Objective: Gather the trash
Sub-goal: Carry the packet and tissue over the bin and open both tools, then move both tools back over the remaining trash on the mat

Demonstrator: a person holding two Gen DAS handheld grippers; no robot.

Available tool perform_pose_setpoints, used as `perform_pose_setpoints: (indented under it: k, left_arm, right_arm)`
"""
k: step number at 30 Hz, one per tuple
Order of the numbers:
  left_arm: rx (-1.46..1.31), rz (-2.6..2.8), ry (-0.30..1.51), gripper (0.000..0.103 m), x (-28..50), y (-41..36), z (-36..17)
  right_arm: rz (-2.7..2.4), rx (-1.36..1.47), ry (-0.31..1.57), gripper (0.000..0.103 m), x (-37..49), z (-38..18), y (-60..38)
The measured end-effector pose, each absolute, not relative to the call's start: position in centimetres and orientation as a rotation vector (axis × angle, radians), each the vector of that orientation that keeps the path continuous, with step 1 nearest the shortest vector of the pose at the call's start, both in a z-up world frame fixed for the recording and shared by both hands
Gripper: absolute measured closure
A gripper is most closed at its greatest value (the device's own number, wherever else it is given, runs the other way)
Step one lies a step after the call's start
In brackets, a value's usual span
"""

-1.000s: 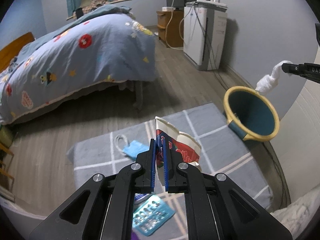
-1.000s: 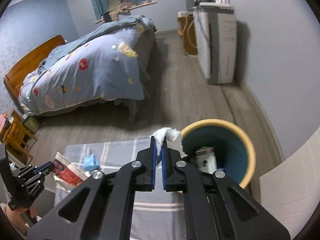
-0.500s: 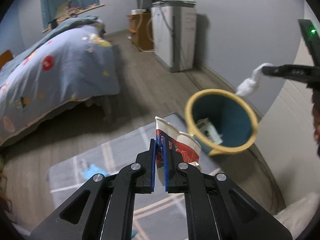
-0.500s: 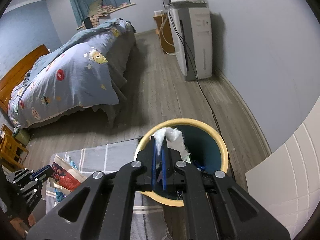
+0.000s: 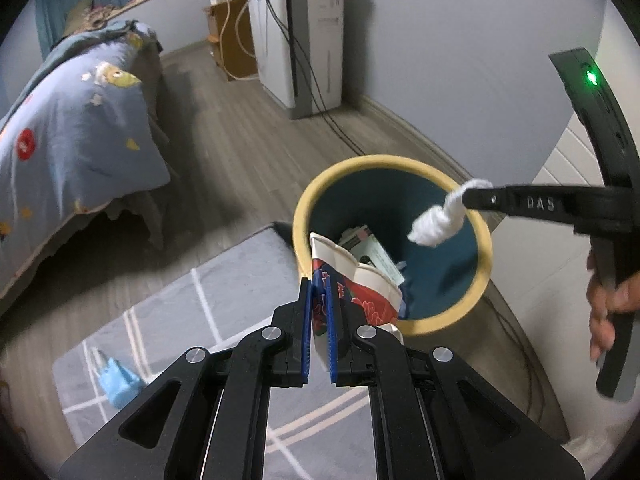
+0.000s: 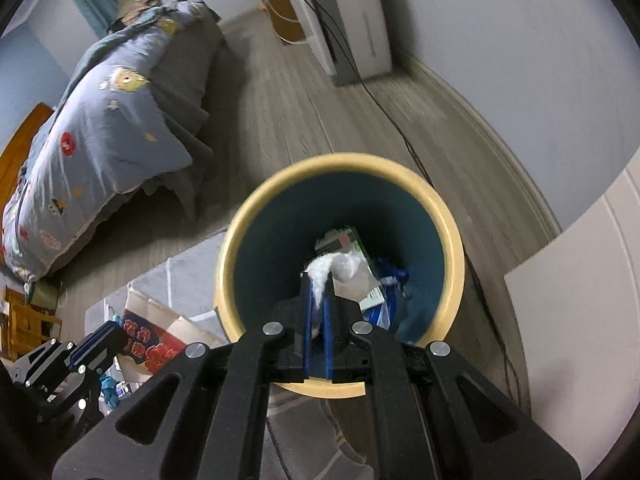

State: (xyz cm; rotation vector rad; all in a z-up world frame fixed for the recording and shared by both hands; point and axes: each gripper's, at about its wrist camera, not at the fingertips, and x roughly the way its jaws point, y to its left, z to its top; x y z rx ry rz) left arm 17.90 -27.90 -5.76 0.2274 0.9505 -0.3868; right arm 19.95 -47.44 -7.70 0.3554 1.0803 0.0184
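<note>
I see the bin (image 6: 340,168) on the floor at the rug's (image 5: 192,304) corner, paper scraps (image 6: 344,240) inside it, the bed (image 5: 72,128) behind to the left, a cabinet (image 5: 304,32) against the back wall.

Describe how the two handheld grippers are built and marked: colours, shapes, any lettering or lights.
Both are matte black with angular linkage arms that have triangular cutouts and silver pivot screws. The left gripper and right gripper each end in two narrow fingers faced with ribbed blue pads. Seen from the side, the right one shows embossed "DAS" lettering and a curved black handle with a green light.
</note>
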Motion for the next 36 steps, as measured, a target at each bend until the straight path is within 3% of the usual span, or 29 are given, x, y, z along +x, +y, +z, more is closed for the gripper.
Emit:
perform_pose_setpoints:
  k: [19,22,27,29,36]
  left_arm:
    - [0.191,-0.368,0.976,0.095,21.1,-31.2,-9.7]
    - [0.187,-0.37,0.976,0.084,21.0,-30.9,-9.5]
    - [0.216,-0.372,0.93,0.055,20.0,-30.2,-8.6]
    - [0.229,-0.369,0.917,0.04,19.7,-29.9,-8.3]
    - [0.177,-0.309,0.907,0.01,18.9,-26.8,-7.5]
  right_arm:
    - [-0.005,0.38,1.129,0.099,20.2,-9.4,-47.7]
    - [-0.011,0.379,1.132,0.098,20.3,-9.4,-47.6]
    - [-0.027,0.388,1.133,0.095,20.5,-9.3,-47.6]
    - [-0.03,0.393,1.131,0.075,20.5,-9.3,-47.6]
    - [-0.061,0.373,1.106,0.036,20.4,-8.6,-47.3]
